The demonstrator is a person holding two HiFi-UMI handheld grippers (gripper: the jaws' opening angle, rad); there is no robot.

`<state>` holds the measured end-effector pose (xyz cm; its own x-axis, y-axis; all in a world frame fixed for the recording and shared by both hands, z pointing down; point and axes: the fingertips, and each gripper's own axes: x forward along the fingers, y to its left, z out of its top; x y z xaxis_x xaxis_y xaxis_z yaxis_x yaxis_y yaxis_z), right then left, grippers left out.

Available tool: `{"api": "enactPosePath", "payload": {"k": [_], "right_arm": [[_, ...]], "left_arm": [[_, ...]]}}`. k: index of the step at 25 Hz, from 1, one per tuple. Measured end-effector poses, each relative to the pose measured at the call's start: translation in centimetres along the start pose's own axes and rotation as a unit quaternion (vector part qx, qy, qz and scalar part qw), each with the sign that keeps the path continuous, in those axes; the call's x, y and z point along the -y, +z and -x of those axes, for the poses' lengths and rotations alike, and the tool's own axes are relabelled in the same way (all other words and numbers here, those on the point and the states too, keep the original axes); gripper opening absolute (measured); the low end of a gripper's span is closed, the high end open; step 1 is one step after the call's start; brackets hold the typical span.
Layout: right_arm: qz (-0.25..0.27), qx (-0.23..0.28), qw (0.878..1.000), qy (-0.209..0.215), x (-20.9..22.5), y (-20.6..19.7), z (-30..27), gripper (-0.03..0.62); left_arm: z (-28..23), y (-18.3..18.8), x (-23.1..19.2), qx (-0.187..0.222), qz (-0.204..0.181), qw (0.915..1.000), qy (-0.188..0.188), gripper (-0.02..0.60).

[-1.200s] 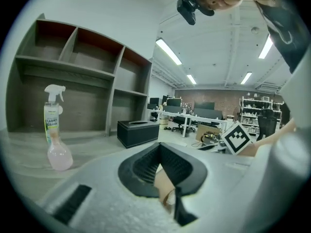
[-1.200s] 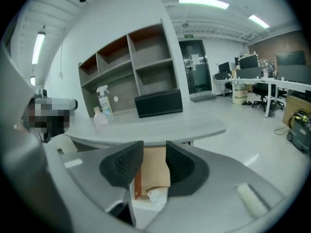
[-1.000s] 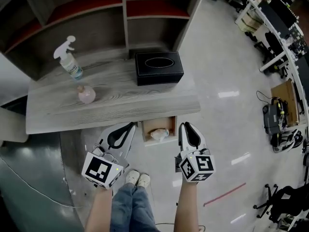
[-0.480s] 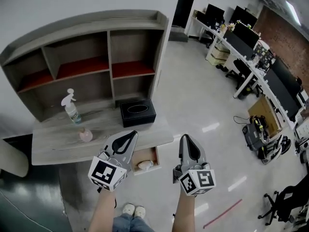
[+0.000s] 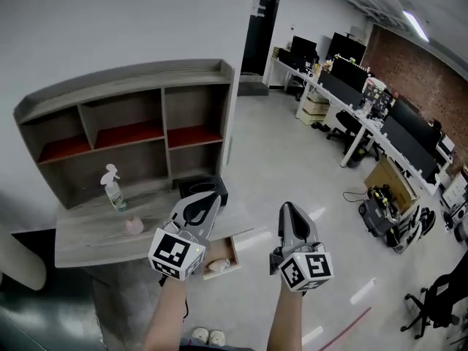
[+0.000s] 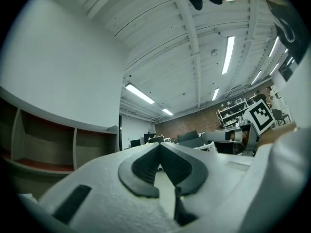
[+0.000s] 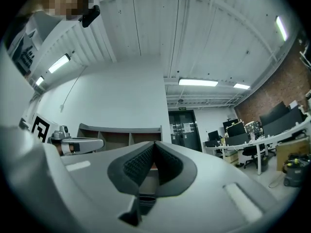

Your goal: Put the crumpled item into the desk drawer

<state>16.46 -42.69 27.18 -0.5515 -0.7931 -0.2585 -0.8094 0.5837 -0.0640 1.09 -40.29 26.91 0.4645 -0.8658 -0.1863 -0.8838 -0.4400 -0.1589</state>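
The crumpled pale item (image 5: 218,265) lies inside the open desk drawer (image 5: 232,248), which sticks out under the front of the grey wooden desk (image 5: 88,243). My left gripper (image 5: 208,197) is held up in the air in front of the desk, shut and empty, and it covers part of the drawer. The left gripper view shows its jaws (image 6: 159,145) met at the tips. My right gripper (image 5: 289,208) hangs to the right of the drawer over the floor, also shut on nothing, its jaws (image 7: 154,143) closed together. Neither gripper touches the desk or the drawer.
On the desk stand a spray bottle (image 5: 112,189), a small pink object (image 5: 134,226) and a black tissue box (image 5: 196,186), half hidden by the left gripper. A wooden shelf unit (image 5: 124,130) rises behind. Office desks and chairs (image 5: 365,115) fill the right.
The head view has lifted away from the desk, which now looks smaller and farther. Both grippers have risen and point outward into the room. The crumpled item stays in the drawer.
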Motion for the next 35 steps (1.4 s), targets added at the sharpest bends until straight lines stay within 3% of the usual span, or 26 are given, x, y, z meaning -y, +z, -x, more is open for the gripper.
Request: {"api": "enactPosePath", "payload": {"k": [35], "right_arm": [[0.014,-0.029,0.999,0.003,-1.1,-1.2,1.7,0.011]], "left_arm": [[1.6,-0.5,0.8,-0.005,0.006,0.9999,0.007,-0.002]]}}
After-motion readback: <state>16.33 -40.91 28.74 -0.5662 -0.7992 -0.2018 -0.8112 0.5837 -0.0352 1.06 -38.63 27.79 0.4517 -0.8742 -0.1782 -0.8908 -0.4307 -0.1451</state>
